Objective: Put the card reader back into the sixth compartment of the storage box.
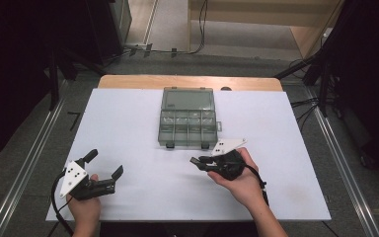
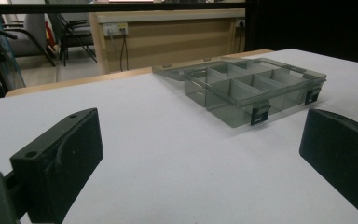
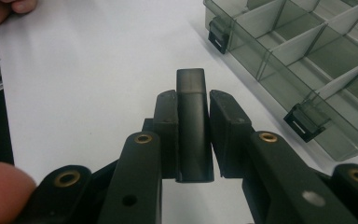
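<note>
Covering most of the desk (image 1: 128,113) is a white sheet, and on its far middle sits the biggest item, a smoky translucent compartment box (image 1: 187,118) with its lid swung open flat toward the far edge. Thin dividers split the tray into a row of small cells, and as far as the left gripper view and the right gripper view show, those cells look empty. Two dark latches (image 2: 260,115) hang on the near wall of the tray, undone.

Next in size are the tools. At the near left corner, well apart from the box, the left tongs (image 1: 106,164) rest low over the sheet with jaws spread wide and nothing between them. Just short of the box's near right corner, the right tongs (image 1: 195,160) point left along the front of the tray, and their jaws are pinching a small black rectangular block (image 3: 194,122) that stands upright between the pads. That block is the piece in hand, carried above the sheet and near the tray but not yet over any cell.

Judging from this layout, the work is at an early-to-middle stage: the box is open and the block is gripped, while moving it over a compartment, letting it go, and presumably closing and latching the lid all remain.
</note>
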